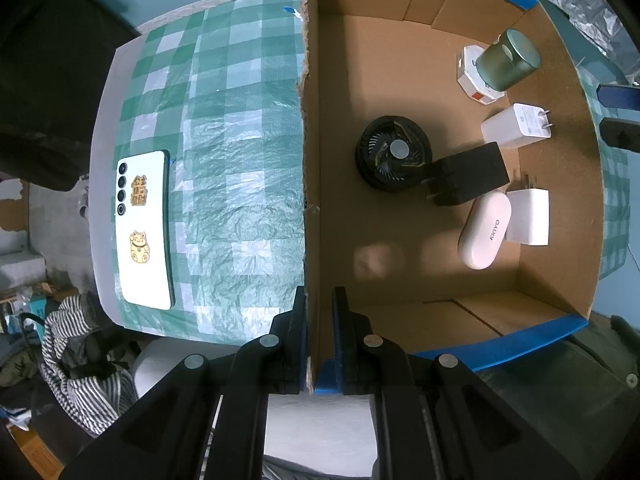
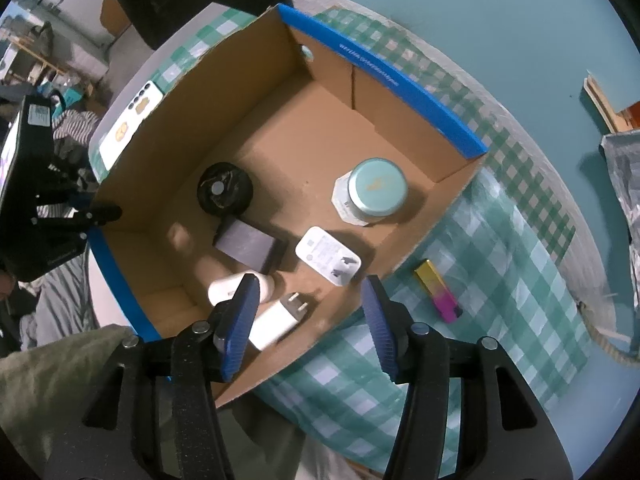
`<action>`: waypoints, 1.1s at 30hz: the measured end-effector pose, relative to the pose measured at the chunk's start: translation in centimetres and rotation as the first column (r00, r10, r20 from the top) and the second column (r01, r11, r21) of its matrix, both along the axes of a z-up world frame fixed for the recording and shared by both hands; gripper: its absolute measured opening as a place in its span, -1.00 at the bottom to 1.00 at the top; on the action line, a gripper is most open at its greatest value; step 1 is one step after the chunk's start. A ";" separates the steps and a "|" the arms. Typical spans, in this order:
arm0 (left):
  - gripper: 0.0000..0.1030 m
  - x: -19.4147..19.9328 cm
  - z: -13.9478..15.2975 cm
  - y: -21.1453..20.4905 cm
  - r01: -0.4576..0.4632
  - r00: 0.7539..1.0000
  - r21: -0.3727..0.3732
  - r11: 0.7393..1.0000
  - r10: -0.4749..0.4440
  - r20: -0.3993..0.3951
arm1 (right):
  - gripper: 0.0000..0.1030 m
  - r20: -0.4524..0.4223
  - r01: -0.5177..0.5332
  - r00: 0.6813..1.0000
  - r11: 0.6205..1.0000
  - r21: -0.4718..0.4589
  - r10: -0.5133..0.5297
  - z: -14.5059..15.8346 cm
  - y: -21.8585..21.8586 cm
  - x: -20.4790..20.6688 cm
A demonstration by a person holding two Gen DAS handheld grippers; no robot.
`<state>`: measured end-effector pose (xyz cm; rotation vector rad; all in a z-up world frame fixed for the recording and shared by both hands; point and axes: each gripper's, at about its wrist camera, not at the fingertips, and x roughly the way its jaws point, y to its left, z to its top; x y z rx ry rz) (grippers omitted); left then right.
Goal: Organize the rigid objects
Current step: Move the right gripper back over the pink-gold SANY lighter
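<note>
An open cardboard box [image 1: 316, 160] [image 2: 248, 92] with blue edges stands on the checked tablecloth. Inside lie a black fan [image 1: 394, 152] [image 2: 225, 193], a black adapter [image 1: 468, 172] [image 2: 250, 244], white chargers [image 1: 516, 125] [image 2: 328, 256], a white earbud case [image 1: 486, 230], and a green-lidded jar [image 1: 510, 60] [image 2: 376, 188]. My left gripper [image 1: 318, 300] is shut on the box's near wall. My right gripper [image 2: 310, 308] is open above the box's right wall, over a white charger [image 2: 276, 316]. A white phone [image 1: 144, 228] [image 2: 130, 124] lies left of the box. A gold-pink lighter [image 2: 438, 290] lies right of it.
The checked tablecloth [image 1: 240, 140] [image 2: 500, 260] covers the table. Striped cloth [image 1: 76, 352] lies off the table's left edge. A crinkled plastic bag [image 2: 624, 168] and a rope [image 2: 604, 340] sit at the far right.
</note>
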<state>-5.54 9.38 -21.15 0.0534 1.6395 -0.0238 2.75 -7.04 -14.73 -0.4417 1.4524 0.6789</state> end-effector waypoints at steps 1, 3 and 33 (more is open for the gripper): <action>-0.81 0.0 0.0 0.0 0.001 1.000 0.001 1.000 -0.001 0.000 | 0.05 0.003 0.002 1.000 1.000 0.002 -0.003 0.1 -0.2 0.0; -0.81 0.1 0.0 0.0 0.000 1.000 0.002 1.000 0.000 -0.001 | 0.05 0.008 0.005 1.000 1.000 0.002 -0.005 0.4 -0.5 0.1; -0.81 0.0 0.1 0.0 0.002 1.000 0.004 1.000 -0.002 -0.003 | 0.05 0.049 0.125 0.991 0.989 -0.084 -0.121 -1.6 -8.1 3.2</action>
